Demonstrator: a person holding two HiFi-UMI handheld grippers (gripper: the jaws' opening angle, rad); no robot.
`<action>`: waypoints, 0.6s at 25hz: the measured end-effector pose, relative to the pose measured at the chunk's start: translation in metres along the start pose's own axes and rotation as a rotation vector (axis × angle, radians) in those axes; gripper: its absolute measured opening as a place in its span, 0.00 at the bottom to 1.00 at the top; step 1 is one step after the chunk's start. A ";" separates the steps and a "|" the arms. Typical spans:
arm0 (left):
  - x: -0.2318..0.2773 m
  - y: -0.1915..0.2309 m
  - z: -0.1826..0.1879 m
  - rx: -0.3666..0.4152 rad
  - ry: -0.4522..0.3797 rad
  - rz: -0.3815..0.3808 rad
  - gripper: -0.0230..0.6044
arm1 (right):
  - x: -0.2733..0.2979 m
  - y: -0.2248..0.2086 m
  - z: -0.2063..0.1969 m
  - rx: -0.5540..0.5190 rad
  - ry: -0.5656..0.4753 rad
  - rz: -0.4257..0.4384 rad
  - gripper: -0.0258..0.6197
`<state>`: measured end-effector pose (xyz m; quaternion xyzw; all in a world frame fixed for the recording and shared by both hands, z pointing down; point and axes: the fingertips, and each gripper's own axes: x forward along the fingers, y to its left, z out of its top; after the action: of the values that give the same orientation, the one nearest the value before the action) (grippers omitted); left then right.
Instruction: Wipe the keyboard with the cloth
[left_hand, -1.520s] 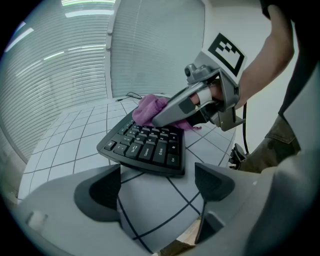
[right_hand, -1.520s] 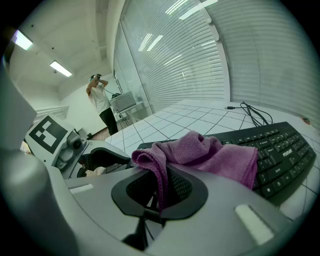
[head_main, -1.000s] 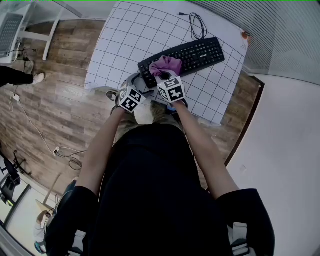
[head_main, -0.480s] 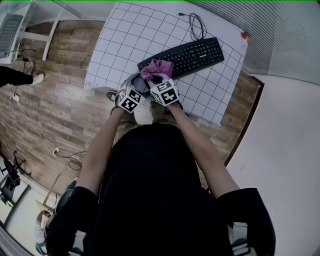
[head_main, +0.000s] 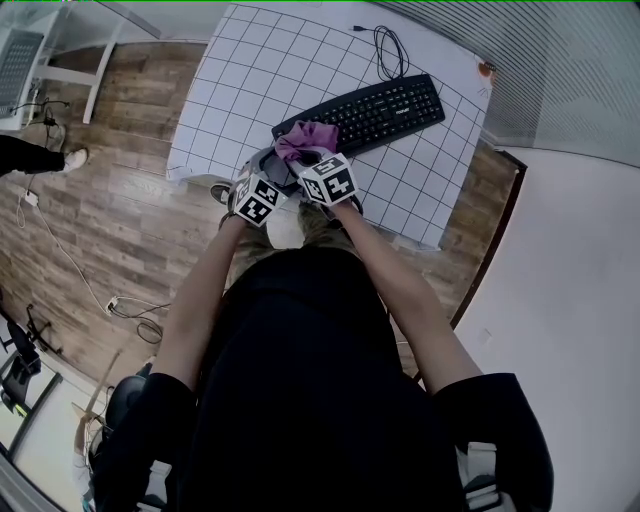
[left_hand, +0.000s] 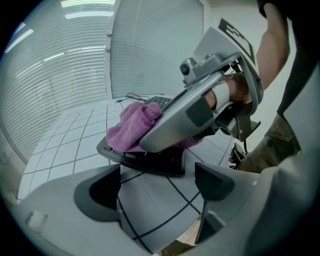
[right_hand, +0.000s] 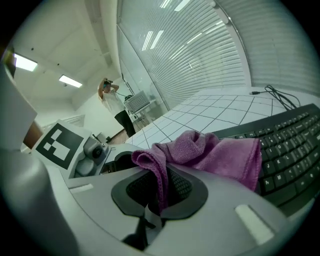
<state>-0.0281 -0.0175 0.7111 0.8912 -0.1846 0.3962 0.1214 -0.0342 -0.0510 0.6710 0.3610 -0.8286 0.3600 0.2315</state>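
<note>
Right gripper (right_hand: 157, 195): jaws closed on a fold of the purple cloth (right_hand: 220, 157), and the rest of it is bunched and draped over the near-left end of the black keyboard (right_hand: 295, 145). The keyboard sits diagonally on the white gridded table (head_main: 250, 70), near the person's edge. Left gripper (left_hand: 156, 185): jaws apart, only bare table grid between them, parked just short of the keyboard's end and not touching it. In the left gripper view the right gripper's body crosses straight in front, covering most of the keyboard and part of the cloth. Both grippers are close together at the table edge, marker cubes nearly side by side. The keyboard cable (head_main: 390, 50) is coiled on the table beyond the keyboard, well apart from the cloth. Slatted blinds (right_hand: 200, 50) run behind the table. Wood floor (head_main: 100, 220) lies to the left. Another person (right_hand: 111, 102) stands far off in the background.
</note>
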 end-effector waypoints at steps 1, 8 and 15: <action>0.000 0.000 0.000 0.000 -0.001 0.000 0.75 | 0.000 0.000 0.000 0.010 0.001 0.010 0.11; 0.000 0.000 0.000 0.000 -0.003 0.000 0.75 | -0.009 0.042 0.009 0.242 -0.023 0.426 0.10; -0.005 -0.002 0.000 0.032 0.035 -0.021 0.74 | -0.058 0.054 0.051 0.199 -0.203 0.534 0.10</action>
<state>-0.0305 -0.0143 0.7076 0.8878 -0.1666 0.4134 0.1143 -0.0447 -0.0389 0.5785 0.1855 -0.8737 0.4496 0.0079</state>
